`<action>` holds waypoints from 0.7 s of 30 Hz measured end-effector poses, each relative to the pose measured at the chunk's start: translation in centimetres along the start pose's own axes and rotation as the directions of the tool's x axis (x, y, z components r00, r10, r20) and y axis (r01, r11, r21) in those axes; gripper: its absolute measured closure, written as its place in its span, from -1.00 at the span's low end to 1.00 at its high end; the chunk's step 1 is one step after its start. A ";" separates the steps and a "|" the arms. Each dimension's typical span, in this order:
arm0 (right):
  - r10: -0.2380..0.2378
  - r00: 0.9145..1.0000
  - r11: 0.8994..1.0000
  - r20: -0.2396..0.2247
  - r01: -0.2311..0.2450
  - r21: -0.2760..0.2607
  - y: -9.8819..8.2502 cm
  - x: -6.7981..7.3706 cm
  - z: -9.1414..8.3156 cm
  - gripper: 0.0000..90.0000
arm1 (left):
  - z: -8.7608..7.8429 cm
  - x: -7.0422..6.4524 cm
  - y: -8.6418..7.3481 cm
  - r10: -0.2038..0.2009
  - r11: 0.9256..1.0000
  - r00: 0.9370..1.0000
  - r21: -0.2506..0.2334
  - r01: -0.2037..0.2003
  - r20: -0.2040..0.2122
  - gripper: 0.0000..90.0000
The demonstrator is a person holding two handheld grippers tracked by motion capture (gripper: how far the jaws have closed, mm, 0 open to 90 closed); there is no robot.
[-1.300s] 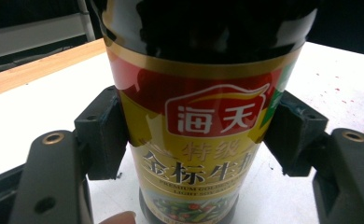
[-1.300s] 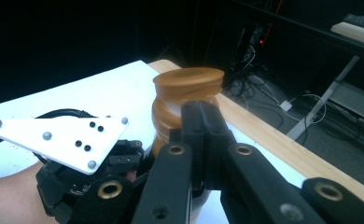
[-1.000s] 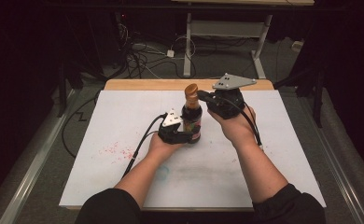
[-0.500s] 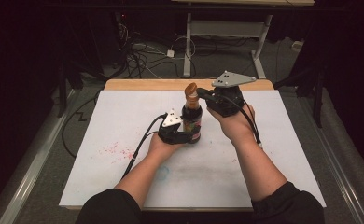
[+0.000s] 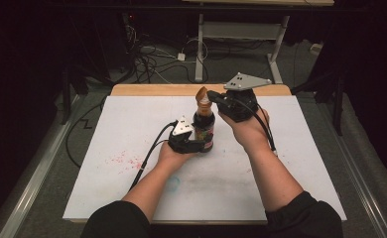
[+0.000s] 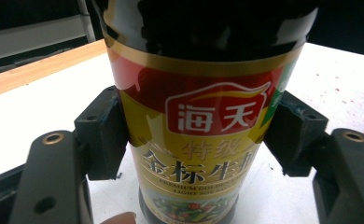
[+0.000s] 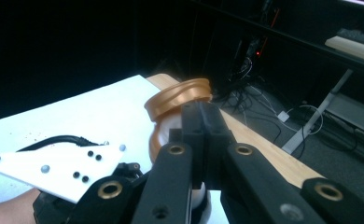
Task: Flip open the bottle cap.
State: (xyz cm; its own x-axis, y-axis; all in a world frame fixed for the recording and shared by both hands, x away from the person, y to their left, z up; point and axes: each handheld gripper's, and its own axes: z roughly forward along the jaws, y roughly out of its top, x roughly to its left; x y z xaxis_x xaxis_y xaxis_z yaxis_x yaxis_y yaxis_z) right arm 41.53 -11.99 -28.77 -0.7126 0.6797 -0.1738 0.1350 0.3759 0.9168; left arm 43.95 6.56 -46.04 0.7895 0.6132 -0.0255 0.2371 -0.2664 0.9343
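Note:
A dark soy sauce bottle (image 5: 204,130) with a red and yellow label (image 6: 208,116) stands upright on the white mat. My left gripper (image 5: 201,144) is shut around the bottle's lower body, and its pads (image 6: 103,135) press on both sides of the label. The bronze flip cap (image 5: 202,94) on the neck is tilted up. My right gripper (image 5: 210,94) comes in from the right at cap height. In the right gripper view its jaws stand together, with my right gripper (image 7: 203,116) tips against the raised cap (image 7: 175,95). Whether the tips pinch any of it is hidden.
The white mat (image 5: 132,129) covers the table, with a wooden edge (image 5: 147,89) at the back and red specks (image 5: 122,158) at the left. Cables (image 5: 147,54) and a desk frame (image 5: 199,49) lie on the floor beyond. The left gripper's grey plate (image 7: 54,163) sits below the cap.

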 end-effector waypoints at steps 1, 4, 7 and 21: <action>-0.003 1.000 1.000 -0.002 0.003 -0.002 0.1 0.1 0.0 1.00 | 0.0 0.0 0.0 0.000 1.000 1.000 -0.001 0.000 0.001 -0.36; -0.009 1.000 1.000 -0.011 0.009 -0.016 0.6 0.4 0.3 1.00 | 0.0 0.0 0.0 0.002 1.000 1.000 -0.001 -0.002 -0.001 -0.36; -0.023 0.999 1.000 -0.025 0.022 -0.015 1.1 1.1 1.0 1.00 | 0.0 0.0 0.0 0.001 1.000 1.000 0.000 -0.001 0.002 -0.36; 0.000 1.000 1.000 -0.008 0.000 -0.030 1.0 0.2 0.1 1.00 | 0.0 0.0 0.0 -0.005 1.000 1.000 -0.001 0.005 0.003 -0.36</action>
State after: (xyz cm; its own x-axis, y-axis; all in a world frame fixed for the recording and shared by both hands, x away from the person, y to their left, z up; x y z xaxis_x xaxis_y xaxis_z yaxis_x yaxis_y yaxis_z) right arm 41.61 -11.45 -27.86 -0.7180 0.6747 -0.1712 0.1145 0.3571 0.9270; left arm 43.97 6.55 -46.08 0.7898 0.6126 -0.0316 0.2409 -0.2625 0.9344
